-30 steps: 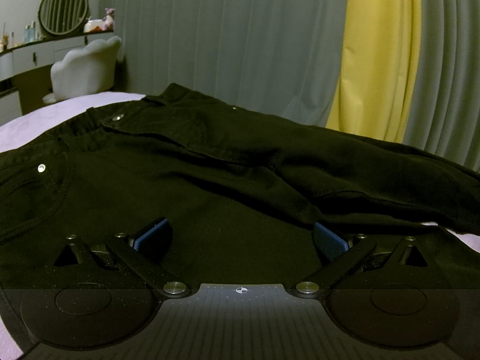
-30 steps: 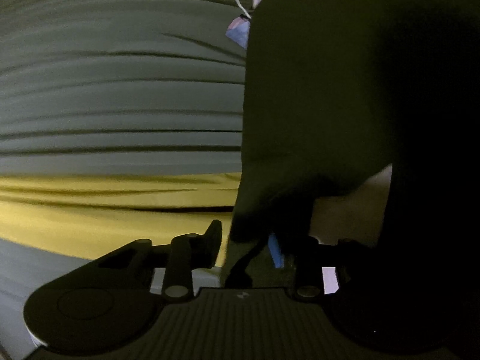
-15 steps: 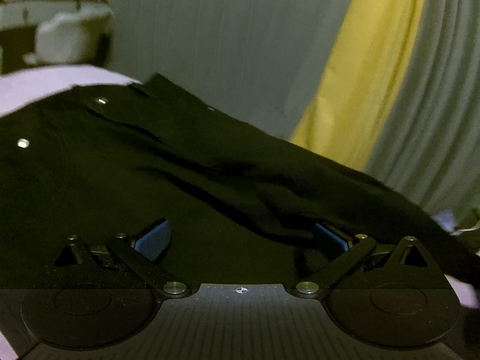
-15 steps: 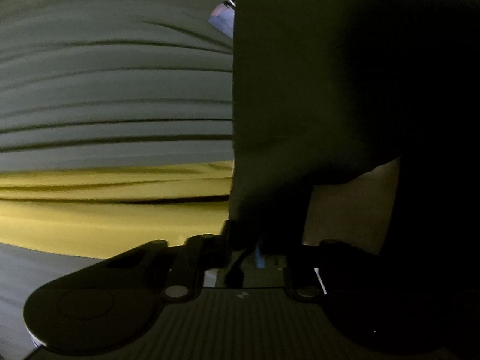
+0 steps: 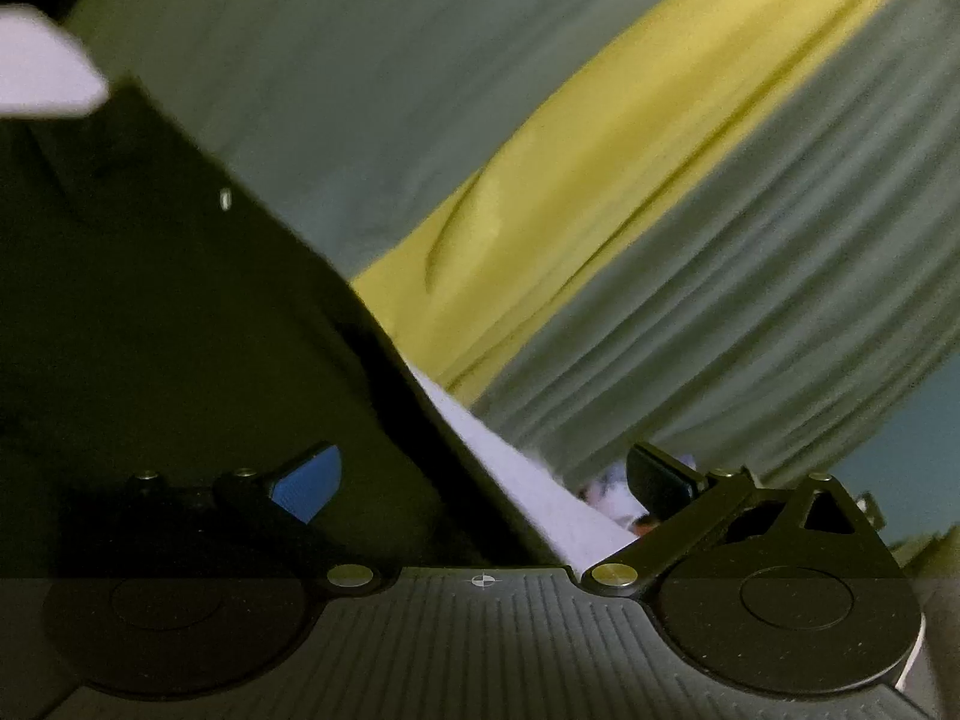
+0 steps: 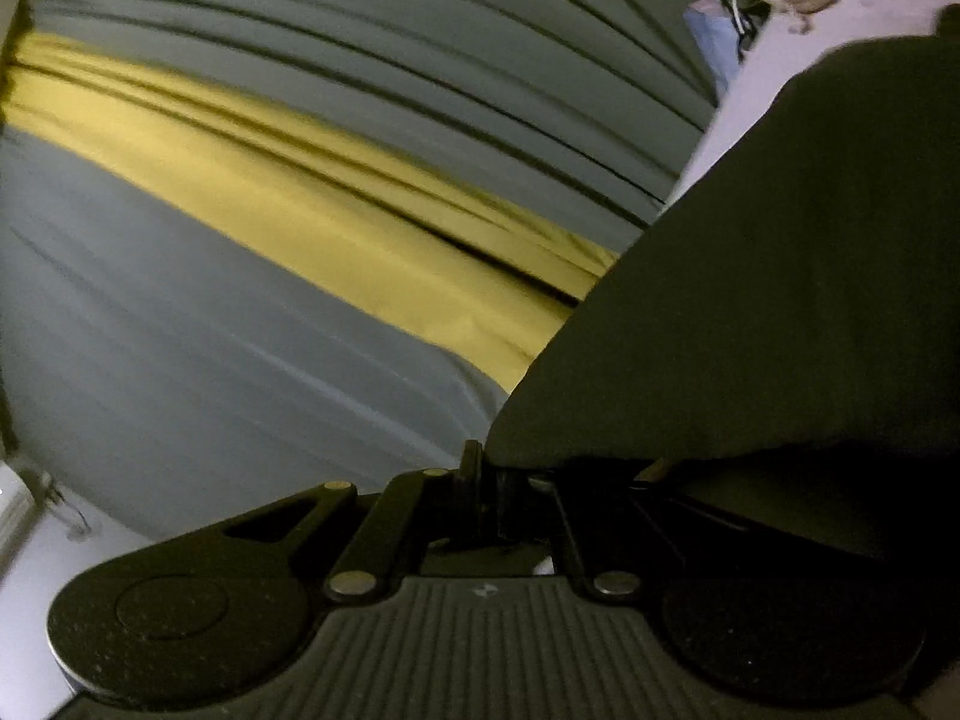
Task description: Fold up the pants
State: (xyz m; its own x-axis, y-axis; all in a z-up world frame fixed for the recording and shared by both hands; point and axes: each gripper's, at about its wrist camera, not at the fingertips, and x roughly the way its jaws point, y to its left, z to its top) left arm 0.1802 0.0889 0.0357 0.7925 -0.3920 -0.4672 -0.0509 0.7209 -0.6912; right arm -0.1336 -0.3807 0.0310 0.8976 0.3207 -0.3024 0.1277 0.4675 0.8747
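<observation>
Pleated grey-green curtain [image 5: 750,276] with one yellow panel [image 5: 576,180] fills the background of both wrist views, tilted and smeared by blur; the folds cannot be resolved in detail.

Black heavy-cloth pants [image 5: 156,324] occupy the left half of the left wrist view and the right half of the right wrist view [image 6: 780,300]. The cloth is so dark that seams and layers are hard to make out; one small metal rivet shows in the left view. The garment runs out of frame in both views, so its full lay cannot be judged.

Pale lilac bed surface [image 5: 528,480] shows as a narrow strip beside the pants' edge and as a cut-off patch at upper left.

Left gripper [image 5: 480,474]: its fingers stand wide apart. The blue-padded finger [image 5: 309,480] is set against the dark cloth; the pants' edge lies between the two fingers, and no pad is seen pressing on it.

Right gripper [image 6: 489,492]: its fingers are drawn together, pinching a corner of the pants' edge, which rises away from them to the right.

Small items behind the left gripper's right finger are blurred beyond identification.
</observation>
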